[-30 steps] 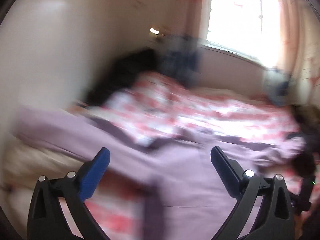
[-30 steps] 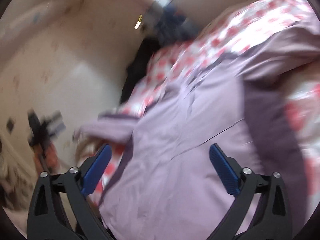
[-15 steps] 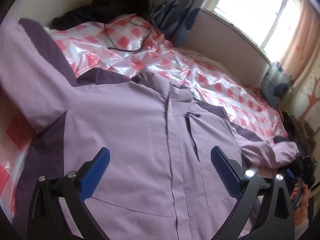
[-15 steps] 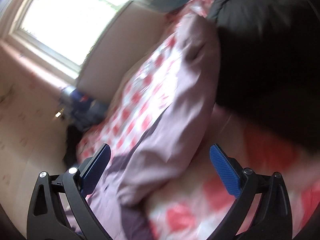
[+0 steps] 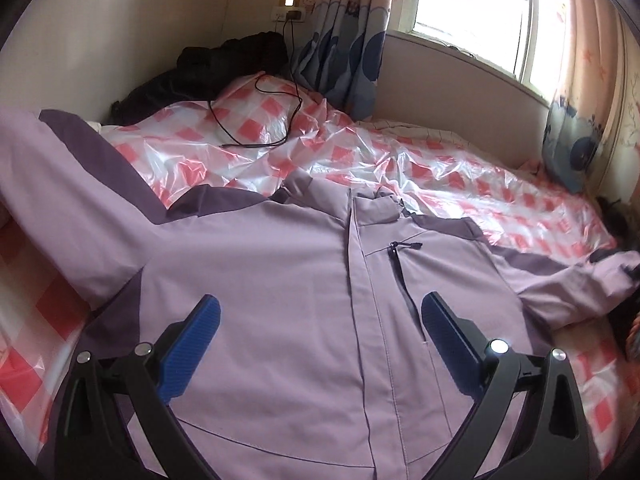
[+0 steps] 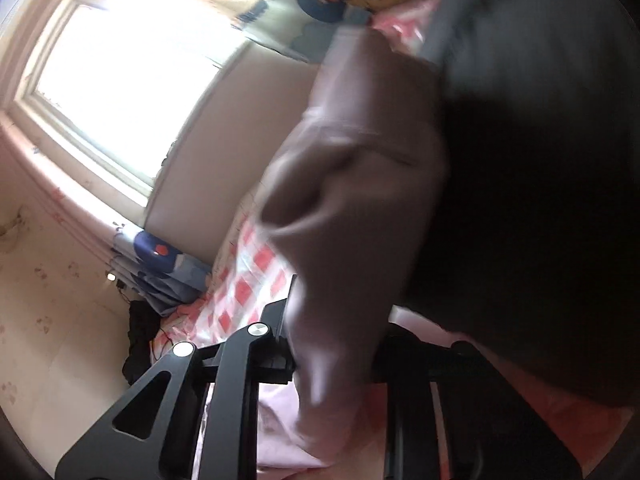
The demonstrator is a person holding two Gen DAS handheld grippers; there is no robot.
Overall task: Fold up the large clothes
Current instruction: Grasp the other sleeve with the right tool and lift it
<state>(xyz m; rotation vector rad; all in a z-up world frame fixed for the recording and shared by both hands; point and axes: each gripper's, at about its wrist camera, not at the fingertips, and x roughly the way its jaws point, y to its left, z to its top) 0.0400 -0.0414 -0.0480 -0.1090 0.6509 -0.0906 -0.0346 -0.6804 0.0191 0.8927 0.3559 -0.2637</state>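
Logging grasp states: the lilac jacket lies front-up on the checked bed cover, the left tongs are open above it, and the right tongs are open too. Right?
Not quite: the right tongs are shut on the jacket's sleeve, per the right wrist view. The rest holds: lilac jacket front-up on the checked cover, left tongs open.

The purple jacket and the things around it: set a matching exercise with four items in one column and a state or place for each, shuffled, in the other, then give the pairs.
Items
1. purple jacket
2. black cable
3. left tongs
4. right tongs

States
A. open, holding nothing
B. shut on a sleeve
C. spread flat, front up
D. lying on the checked cover

Pairs: 1-C, 2-D, 3-A, 4-B
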